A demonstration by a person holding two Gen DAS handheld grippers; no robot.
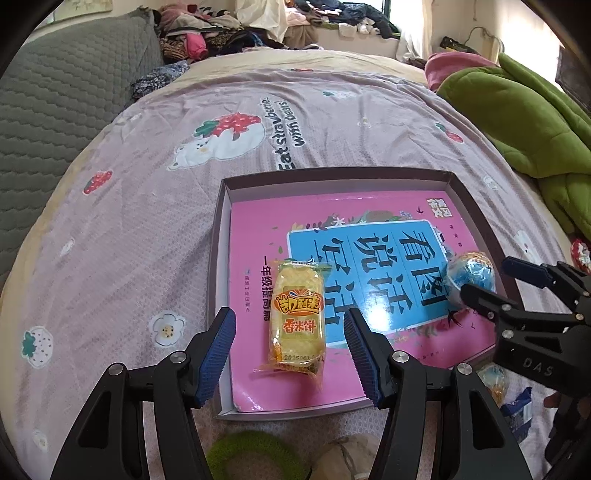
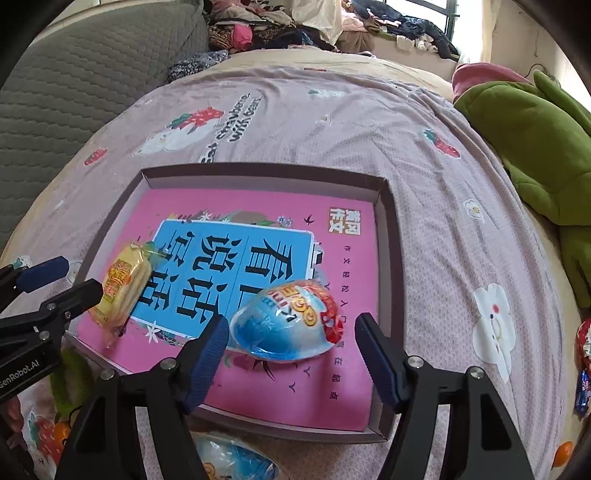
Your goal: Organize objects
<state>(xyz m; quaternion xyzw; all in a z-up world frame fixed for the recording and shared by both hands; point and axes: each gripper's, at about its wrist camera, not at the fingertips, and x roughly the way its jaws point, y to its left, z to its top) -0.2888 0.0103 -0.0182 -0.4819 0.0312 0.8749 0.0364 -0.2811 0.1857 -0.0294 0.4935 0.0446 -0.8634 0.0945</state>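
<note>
My right gripper (image 2: 291, 354) stands spread wide, and the egg-shaped snack pack (image 2: 286, 325) lies between its fingers without either pad pressing on it. My left gripper (image 1: 291, 352) is spread too, with the yellow rice cracker packet (image 1: 297, 317) lying free between its fingers. Both packs rest on the pink book (image 2: 258, 391) that fills the shallow box (image 2: 388, 229) on the strawberry-print bedsheet (image 2: 369, 129).

For what comes next, I judge the loose items off the box matter most. Nearest me, another blue-wrapped egg pack (image 2: 232, 461) lies just outside the box's near edge, below and left of the right gripper, so that hand is the closer one. More small wrapped snacks (image 2: 583, 354) sit at the right edge of the sheet, well apart from the box. The cracker packet's long axis runs near to far, in line with the left fingers. Farther off lie a green blanket (image 2: 535, 147) at the right and a heap of clothes (image 2: 295, 26) beyond the bed.
</note>
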